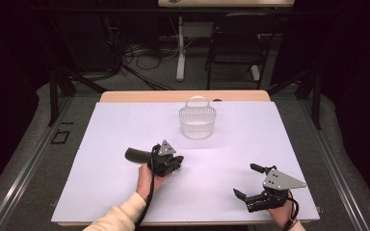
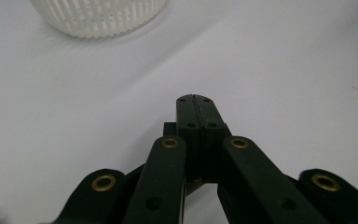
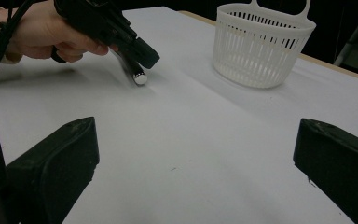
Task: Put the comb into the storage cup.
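Note:
My left gripper (image 1: 176,161) is held low over the middle of the white table cover (image 1: 101,192), angled toward the far right. In the left gripper view its black jaws (image 2: 196,100) are pressed together with nothing between them. A dark cylinder (image 1: 136,155) with a shiny end (image 3: 139,76) lies on the cover just beside and behind this gripper (image 3: 150,57); whether they touch I cannot tell. My right gripper (image 1: 244,179) rests near the front right corner. It is open, and there is only bare cover between its jaws (image 3: 196,128).
A white slatted basket (image 1: 197,126) with a loop handle stands upright at the far middle of the table (image 2: 98,18) (image 3: 261,51). Beyond the table's wooden far edge (image 1: 183,96) are a black chair (image 1: 236,43), a desk leg and floor cables.

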{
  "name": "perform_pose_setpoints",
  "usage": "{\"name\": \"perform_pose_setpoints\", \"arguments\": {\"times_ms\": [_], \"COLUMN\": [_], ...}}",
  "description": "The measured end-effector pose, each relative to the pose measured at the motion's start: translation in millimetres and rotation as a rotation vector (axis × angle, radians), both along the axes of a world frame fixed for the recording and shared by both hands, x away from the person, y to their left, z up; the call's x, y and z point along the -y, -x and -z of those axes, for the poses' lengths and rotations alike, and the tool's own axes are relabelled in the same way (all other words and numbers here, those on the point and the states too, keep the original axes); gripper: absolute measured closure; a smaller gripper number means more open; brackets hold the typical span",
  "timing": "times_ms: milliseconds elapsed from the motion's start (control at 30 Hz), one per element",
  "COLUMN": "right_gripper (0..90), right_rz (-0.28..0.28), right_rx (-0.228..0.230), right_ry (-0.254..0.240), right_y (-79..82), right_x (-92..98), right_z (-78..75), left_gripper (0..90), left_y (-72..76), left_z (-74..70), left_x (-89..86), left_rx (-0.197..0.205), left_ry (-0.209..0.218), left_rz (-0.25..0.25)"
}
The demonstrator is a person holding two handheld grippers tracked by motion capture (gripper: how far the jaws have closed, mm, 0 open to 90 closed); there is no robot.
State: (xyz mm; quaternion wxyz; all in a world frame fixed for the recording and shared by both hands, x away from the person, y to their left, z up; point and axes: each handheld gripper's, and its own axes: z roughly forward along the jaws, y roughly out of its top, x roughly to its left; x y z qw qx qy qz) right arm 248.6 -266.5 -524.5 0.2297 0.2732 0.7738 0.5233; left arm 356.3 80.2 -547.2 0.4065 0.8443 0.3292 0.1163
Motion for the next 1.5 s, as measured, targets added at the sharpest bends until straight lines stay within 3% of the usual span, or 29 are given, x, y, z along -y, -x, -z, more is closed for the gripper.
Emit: {"name": "perform_pose_setpoints", "arguments": {"times_ms": [333,600,1500], "right_gripper": [0.0,0.0,0.0], "right_rz": [0.005,0.021,-0.022], "right_rx": [-0.006,-0.01,-0.015], "right_ry": [0.003,0.01,0.02], "right_y": [-0.7,2.8,-5.8], "right_x": [-0.6,1.9,-6.0], "right_z": [0.5,0.8,1.7], "left_gripper": [90.0,90.0,90.0], "left_y": [-1.3,-0.6,9.7], "left_z": [3.4,1.7,0.9], "left_x": [2.4,5.6,-13.1], "left_rx": [-0.038,-0.06,-0.137], "left_ry": [-0.017,-0.066,-0.109], "left_rz": [0.027,0.067,0.057]}}
